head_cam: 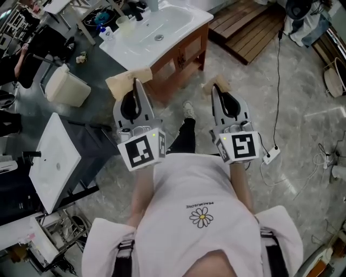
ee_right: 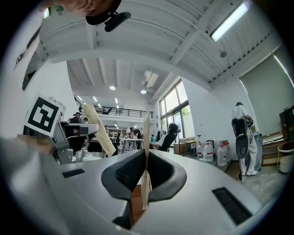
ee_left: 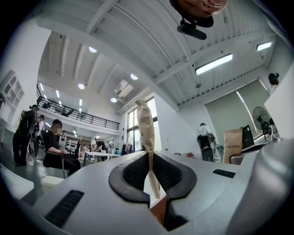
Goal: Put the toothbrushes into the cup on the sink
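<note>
The left gripper (ee_left: 149,153) is pinching a flat tan packet (ee_left: 146,124), likely a wrapped toothbrush, with its jaws nearly together. It is hanging just in front of the sink (head_cam: 178,16), not yet over it. The right gripper (ee_right: 146,153) is squeezing a second packet (ee_right: 147,131) the same way, further right of the sink. Both packets are looking light, thin and bendy, so gripping them low by one end and squeezing gently is seeming enough.
</note>
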`<state>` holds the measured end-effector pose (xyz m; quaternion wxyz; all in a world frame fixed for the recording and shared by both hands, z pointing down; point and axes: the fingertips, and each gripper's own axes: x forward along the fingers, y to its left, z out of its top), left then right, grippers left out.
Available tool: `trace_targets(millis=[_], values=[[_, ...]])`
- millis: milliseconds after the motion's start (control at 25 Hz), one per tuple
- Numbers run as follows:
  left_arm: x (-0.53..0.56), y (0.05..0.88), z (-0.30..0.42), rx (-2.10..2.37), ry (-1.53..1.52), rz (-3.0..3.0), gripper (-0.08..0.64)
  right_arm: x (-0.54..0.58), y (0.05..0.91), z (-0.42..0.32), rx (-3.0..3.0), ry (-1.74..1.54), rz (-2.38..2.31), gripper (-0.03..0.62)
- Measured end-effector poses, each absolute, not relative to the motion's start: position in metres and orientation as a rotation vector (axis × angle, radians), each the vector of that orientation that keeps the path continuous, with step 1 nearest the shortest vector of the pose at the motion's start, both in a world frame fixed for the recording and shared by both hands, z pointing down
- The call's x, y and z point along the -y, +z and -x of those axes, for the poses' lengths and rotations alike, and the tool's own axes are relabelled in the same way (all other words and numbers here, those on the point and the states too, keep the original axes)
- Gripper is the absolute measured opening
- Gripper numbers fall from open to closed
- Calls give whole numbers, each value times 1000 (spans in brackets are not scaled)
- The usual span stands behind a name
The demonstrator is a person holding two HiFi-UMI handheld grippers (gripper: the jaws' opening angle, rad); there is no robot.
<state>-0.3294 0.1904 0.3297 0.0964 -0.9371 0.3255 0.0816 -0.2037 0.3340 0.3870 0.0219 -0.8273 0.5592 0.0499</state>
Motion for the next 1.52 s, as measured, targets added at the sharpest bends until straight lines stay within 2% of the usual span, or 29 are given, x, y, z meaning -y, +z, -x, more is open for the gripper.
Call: trace_targets(millis=[440,920,1160,1520], values=[[-102,332,241,-986,301,2738,35,-240,387,123,-1804,249,2558,14],[74,327,93,-1097,232,2727,35,-26,352,-20,-2003,308,2387,15],[135,324,61,-1248,265,2740,35,54,353,-57,-2136,248,2293,14],[182,326,57,-1391,234,2678,35,112,345,-76,-2213,260,2188,15]])
